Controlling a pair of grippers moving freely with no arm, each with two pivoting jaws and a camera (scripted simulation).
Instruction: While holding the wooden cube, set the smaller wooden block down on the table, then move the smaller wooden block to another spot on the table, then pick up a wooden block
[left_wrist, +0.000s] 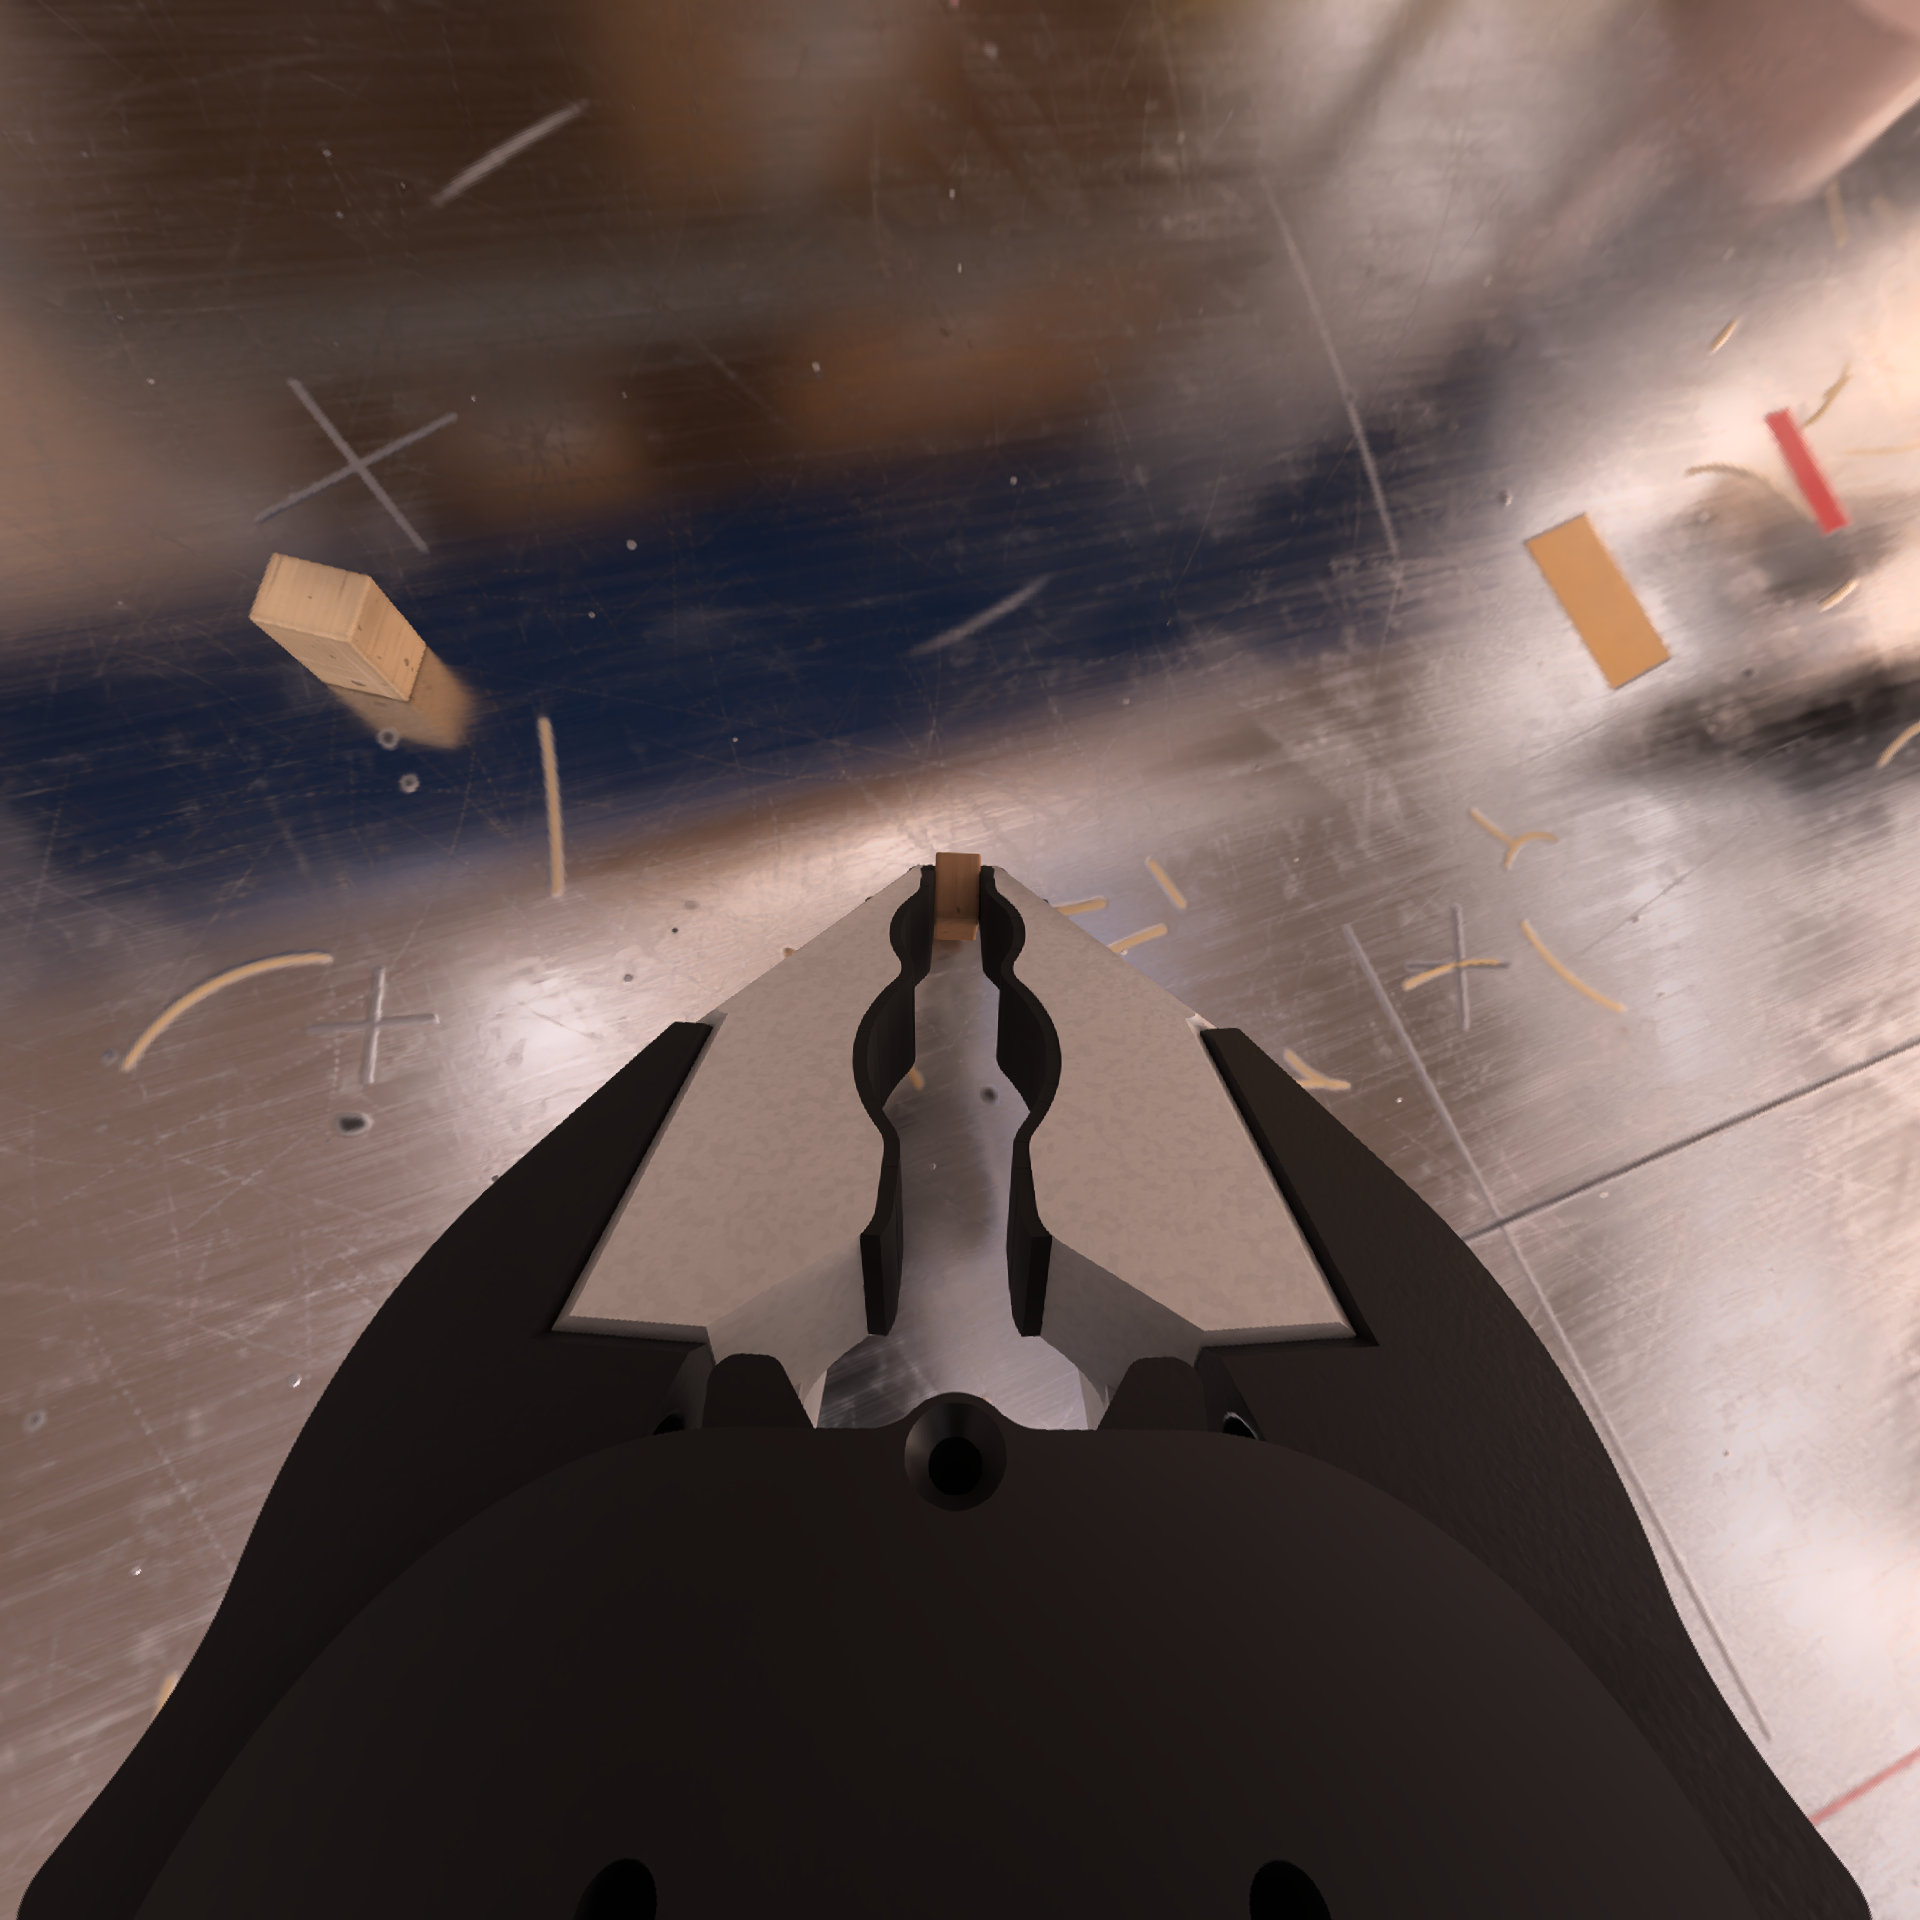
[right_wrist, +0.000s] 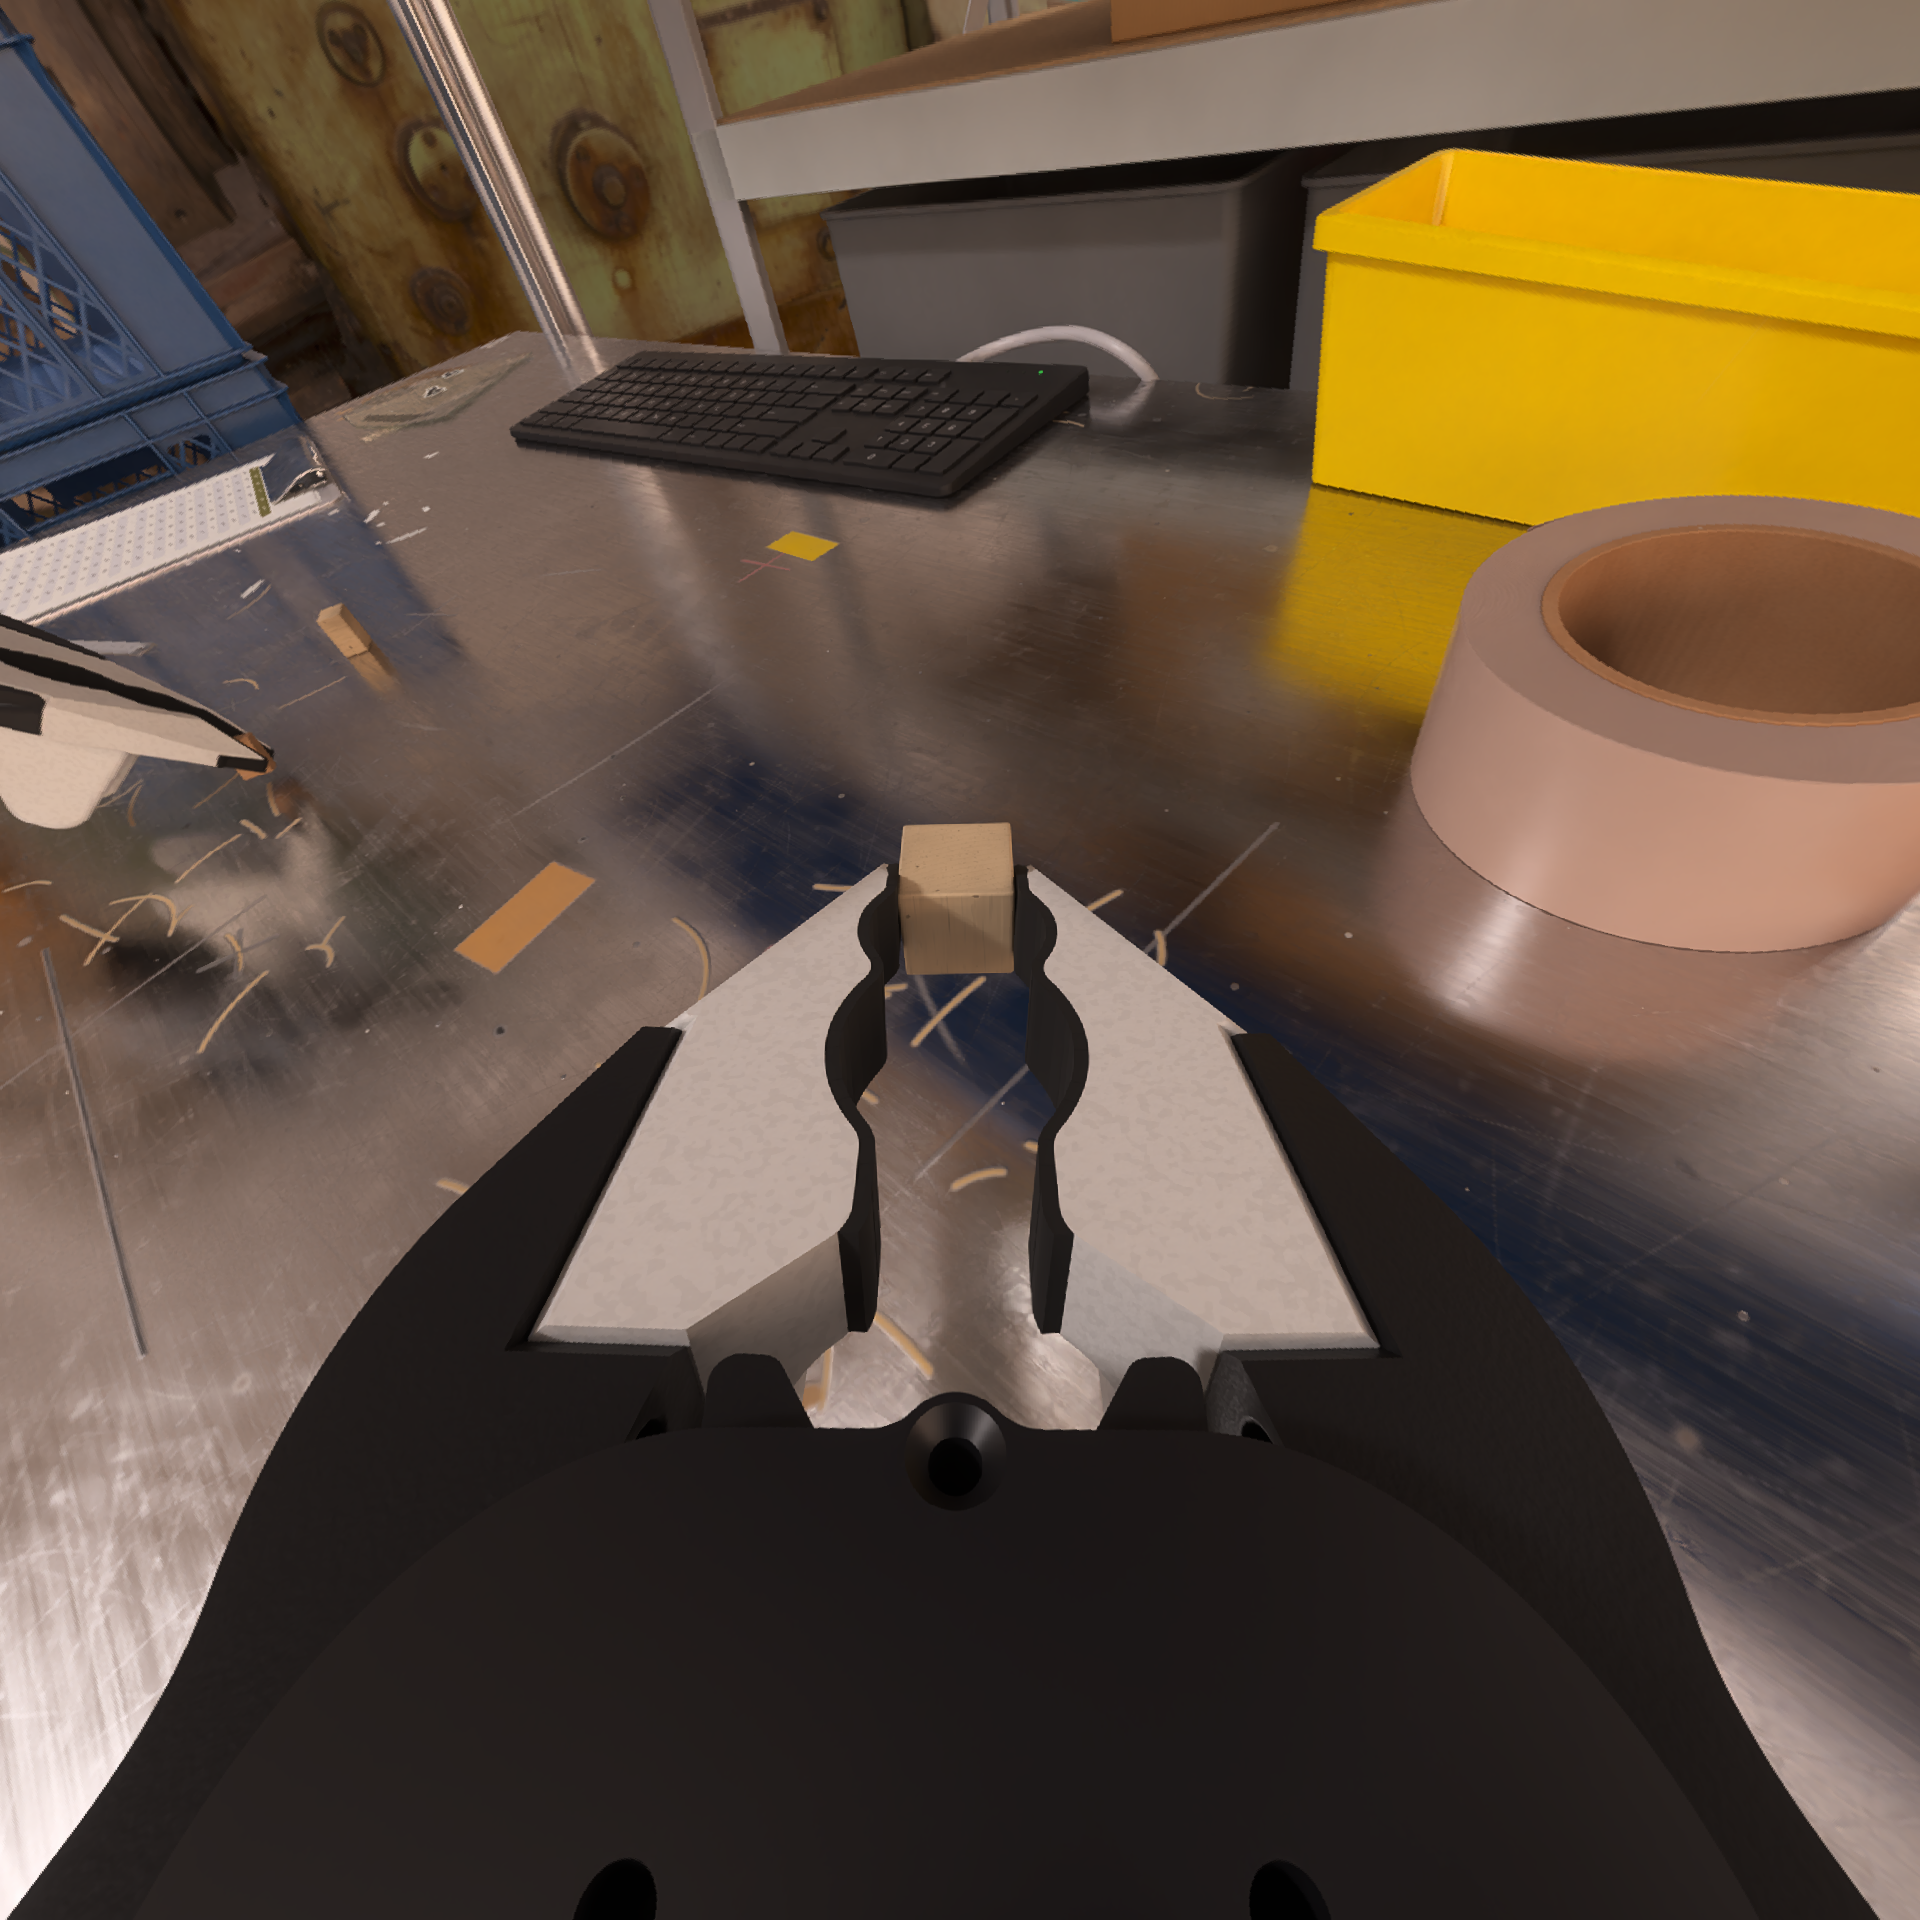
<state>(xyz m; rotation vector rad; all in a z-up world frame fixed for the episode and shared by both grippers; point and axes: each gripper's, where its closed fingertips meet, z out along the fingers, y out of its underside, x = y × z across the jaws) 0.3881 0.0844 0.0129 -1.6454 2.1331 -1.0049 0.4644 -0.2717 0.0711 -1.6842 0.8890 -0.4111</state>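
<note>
My left gripper (left_wrist: 957, 883) is shut on a small thin wooden block (left_wrist: 956, 896) at its fingertips, above the metal table (left_wrist: 727, 1039). A larger wooden block (left_wrist: 338, 625) lies on the table to the upper left. My right gripper (right_wrist: 954, 899) is shut on a pale wooden cube (right_wrist: 955, 899) and holds it above the table. In the right wrist view the left gripper (right_wrist: 255, 756) shows at the left edge, tips close to the table, and the larger wooden block (right_wrist: 346, 630) lies beyond it.
An orange tape patch (left_wrist: 1595, 601) and a red strip (left_wrist: 1806, 470) are stuck on the table. A big roll of tape (right_wrist: 1704, 717), a yellow bin (right_wrist: 1621, 332), a black keyboard (right_wrist: 800, 421) and a blue crate (right_wrist: 94, 343) stand around the table's far part.
</note>
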